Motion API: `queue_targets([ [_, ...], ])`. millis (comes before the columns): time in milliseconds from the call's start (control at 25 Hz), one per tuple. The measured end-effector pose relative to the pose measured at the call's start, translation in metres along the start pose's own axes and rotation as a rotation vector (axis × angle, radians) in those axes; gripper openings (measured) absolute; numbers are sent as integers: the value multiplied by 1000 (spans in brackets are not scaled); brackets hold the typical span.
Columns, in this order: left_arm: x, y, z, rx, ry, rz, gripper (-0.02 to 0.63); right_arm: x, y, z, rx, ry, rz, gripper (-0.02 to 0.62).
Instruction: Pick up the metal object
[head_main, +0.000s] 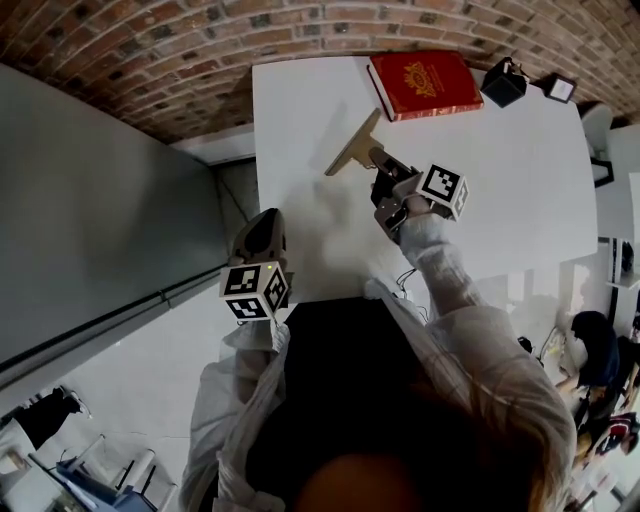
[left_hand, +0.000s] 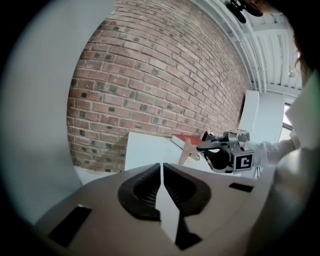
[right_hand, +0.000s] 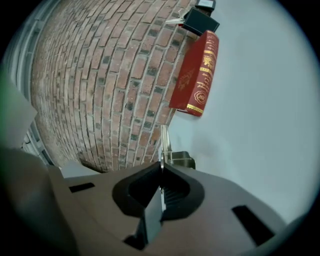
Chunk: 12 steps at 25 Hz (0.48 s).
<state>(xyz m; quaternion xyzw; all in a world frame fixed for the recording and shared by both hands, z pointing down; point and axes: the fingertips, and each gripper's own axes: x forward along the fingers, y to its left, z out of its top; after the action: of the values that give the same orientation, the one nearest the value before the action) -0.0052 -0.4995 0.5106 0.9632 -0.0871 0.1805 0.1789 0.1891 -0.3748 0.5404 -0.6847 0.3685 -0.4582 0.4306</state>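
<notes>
Beside the red book (head_main: 425, 83), off its left-hand corner on the person's side, the metal object (head_main: 352, 146) lay on the white tabletop (head_main: 520, 180). It was a flat, brass-coloured piece shaped roughly like a T. Its long bar ran diagonally away from that corner of the book, and a shorter stem reached back toward the person.

The right claw (head_main: 383, 163) was at that stem, farther from the book than the bar was. In the right gripper view its jaws were pressed together on a thin edge of the metal object (right_hand: 164, 142), which stood on edge and pointed straight ahead from the right claw (right_hand: 161, 167), with the book (right_hand: 197, 75) beyond it. The grip looked made, so what remained was probably the lift, straight up and away from the book. Whether the piece had already cleared the tabletop could not be told.

The left claw (head_main: 262, 232) hung well back from the book, at the tabletop's near edge, much farther from the piece. Its jaws were together with nothing between them (left_hand: 161, 167), and it appeared to have no part in the move.
</notes>
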Motion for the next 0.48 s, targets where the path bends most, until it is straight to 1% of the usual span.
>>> queue_targets([
  [160,-12,-7,6,12,-31,15,31,-19,14,-2,-72,10,21,11],
  [320,-25,-21,12,4,-54,27,31,-43,28,-4,-134,15,30,11],
  [480,-38,-38,16,11,-76,27,31,-68,41,-4,-228,14,34,11],
])
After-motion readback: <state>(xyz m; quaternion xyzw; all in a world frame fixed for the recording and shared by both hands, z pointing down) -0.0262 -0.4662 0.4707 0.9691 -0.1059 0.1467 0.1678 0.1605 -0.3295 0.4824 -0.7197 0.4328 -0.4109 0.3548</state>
